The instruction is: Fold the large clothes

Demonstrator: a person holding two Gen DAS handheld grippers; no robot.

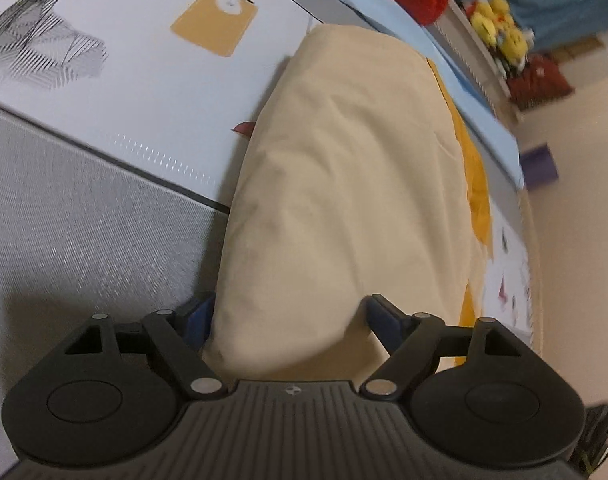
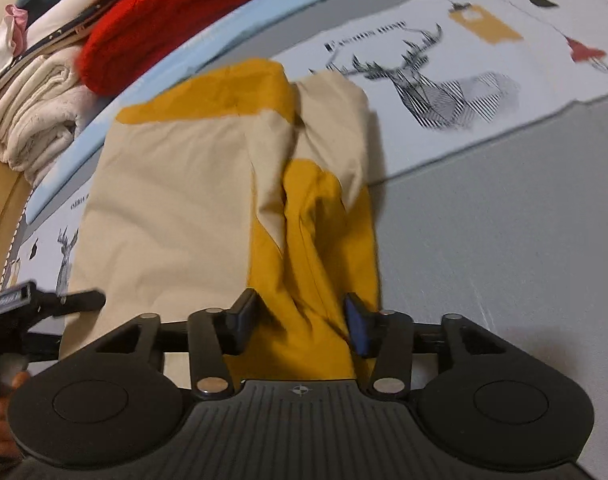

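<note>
A large beige and mustard-yellow garment [image 2: 176, 200] lies on the bed, partly folded. In the left wrist view its beige part [image 1: 344, 184] runs away from my left gripper [image 1: 290, 316], whose jaws stand wide apart with the beige fabric between them. In the right wrist view my right gripper [image 2: 300, 320] is also spread, with a bunched yellow fold [image 2: 312, 240] of the garment between its blue pads [image 2: 360, 328]. The left gripper's tool [image 2: 20, 304] shows at the left edge of the right wrist view.
The bed has a grey and white cover [image 2: 484, 240] printed with deer heads [image 2: 420, 84] and yellow tags [image 1: 216, 20]. A red folded item [image 2: 172, 12] and a stack of pale folded clothes [image 2: 36, 120] lie beyond the bed's blue edge. Yellow plush toys [image 1: 500, 28] sit on a shelf.
</note>
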